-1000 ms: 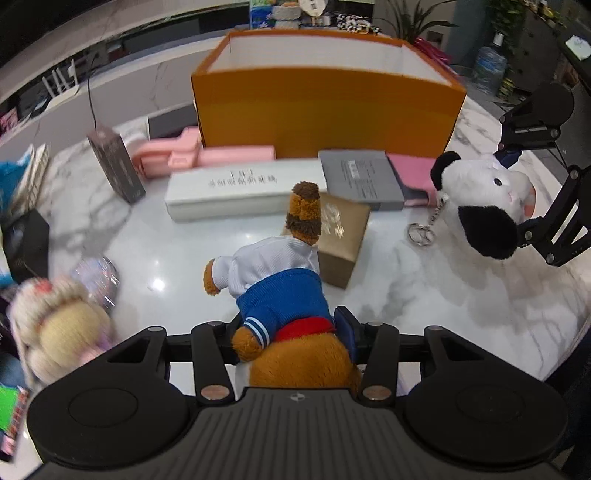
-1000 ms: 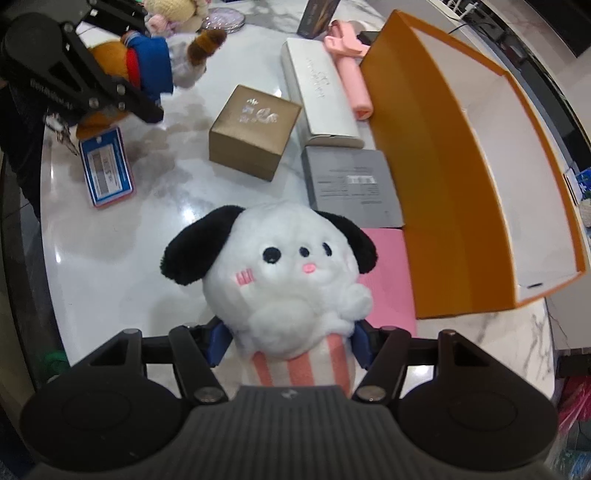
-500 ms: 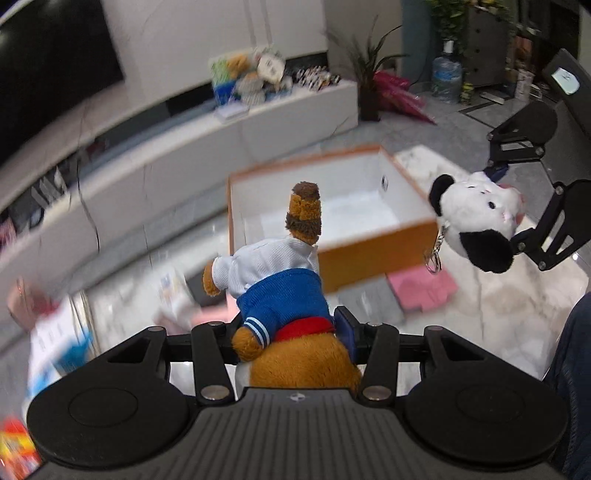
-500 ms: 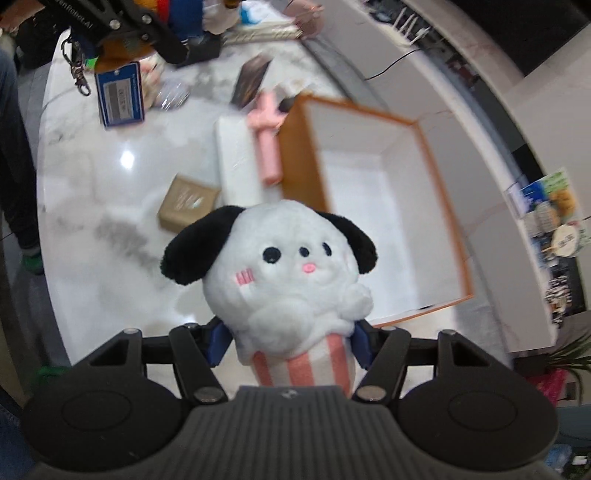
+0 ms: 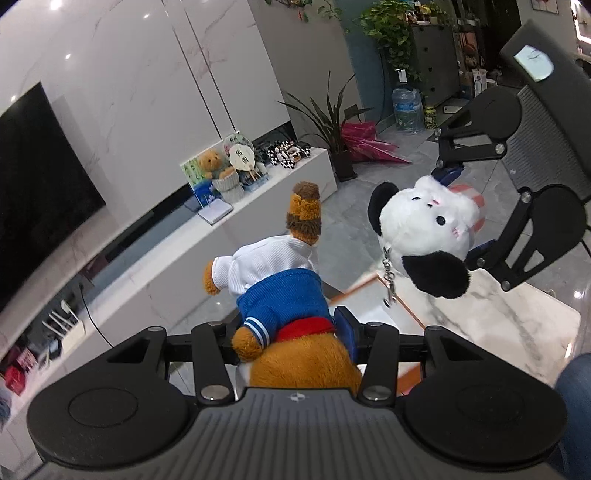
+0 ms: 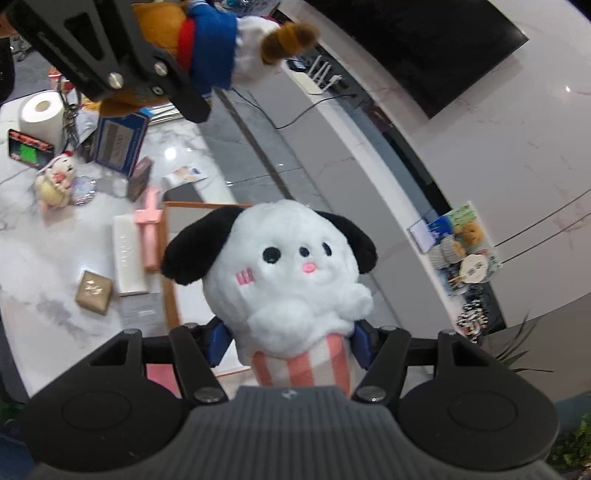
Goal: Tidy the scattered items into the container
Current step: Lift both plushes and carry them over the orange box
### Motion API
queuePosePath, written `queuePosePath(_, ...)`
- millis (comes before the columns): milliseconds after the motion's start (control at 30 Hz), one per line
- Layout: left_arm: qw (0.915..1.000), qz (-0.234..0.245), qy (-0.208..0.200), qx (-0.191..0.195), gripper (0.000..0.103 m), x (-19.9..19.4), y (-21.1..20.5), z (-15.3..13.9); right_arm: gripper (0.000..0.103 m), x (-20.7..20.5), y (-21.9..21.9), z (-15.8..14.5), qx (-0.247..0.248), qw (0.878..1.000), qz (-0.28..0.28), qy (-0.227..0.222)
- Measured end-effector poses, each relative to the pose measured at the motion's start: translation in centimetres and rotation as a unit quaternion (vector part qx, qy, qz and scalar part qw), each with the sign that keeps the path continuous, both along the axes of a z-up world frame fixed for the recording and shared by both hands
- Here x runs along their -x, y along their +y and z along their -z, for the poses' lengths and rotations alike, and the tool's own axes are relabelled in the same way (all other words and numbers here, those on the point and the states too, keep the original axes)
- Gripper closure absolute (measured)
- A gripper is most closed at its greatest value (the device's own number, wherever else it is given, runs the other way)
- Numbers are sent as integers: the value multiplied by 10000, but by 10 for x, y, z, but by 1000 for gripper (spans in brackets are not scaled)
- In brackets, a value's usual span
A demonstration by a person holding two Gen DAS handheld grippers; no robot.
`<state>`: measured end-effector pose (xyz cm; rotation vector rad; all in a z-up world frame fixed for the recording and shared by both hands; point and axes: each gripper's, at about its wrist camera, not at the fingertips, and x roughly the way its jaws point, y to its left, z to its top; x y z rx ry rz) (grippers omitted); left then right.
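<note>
My left gripper (image 5: 291, 328) is shut on a brown plush bear in a blue and white shirt (image 5: 280, 291), held high in the air. My right gripper (image 6: 290, 341) is shut on a white plush dog with black ears (image 6: 291, 273) and a pink striped base. The dog also shows in the left wrist view (image 5: 424, 232), and the bear in the right wrist view (image 6: 218, 33). The orange box (image 6: 170, 295) with a white inside lies far below on the marble table (image 6: 37, 266), mostly hidden behind the dog. Its rim shows in the left wrist view (image 5: 410, 310).
On the table left of the box lie a long white box (image 6: 127, 254), a pink item (image 6: 149, 229), a small gold box (image 6: 94, 291), a grey box (image 6: 142, 314), a small plush doll (image 6: 55, 181) and a paper roll (image 6: 40, 110). A TV bench (image 5: 221, 221) stands behind.
Both grippers have lifted their plush toys much higher and tilted up; the table and orange box have dropped far below and the room now fills the left view.
</note>
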<state>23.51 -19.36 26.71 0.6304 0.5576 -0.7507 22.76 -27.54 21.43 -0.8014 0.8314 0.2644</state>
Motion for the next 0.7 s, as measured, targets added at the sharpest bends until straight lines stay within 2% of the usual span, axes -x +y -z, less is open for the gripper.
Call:
queuePosePath(167,10000,44,-72,-39,49,-20,-20,-8,37,-29,-12,-18,198,9998,96,-19)
queuePosePath(333,9999,-11,134,37,49,-55,-30,10,37,-61,-31,-10,60,9997,224,14)
queuePosePath(700,9938,-223,1056,-265,49,-136,-47,127,37,-132,-54,93,-130,9969,392,668)
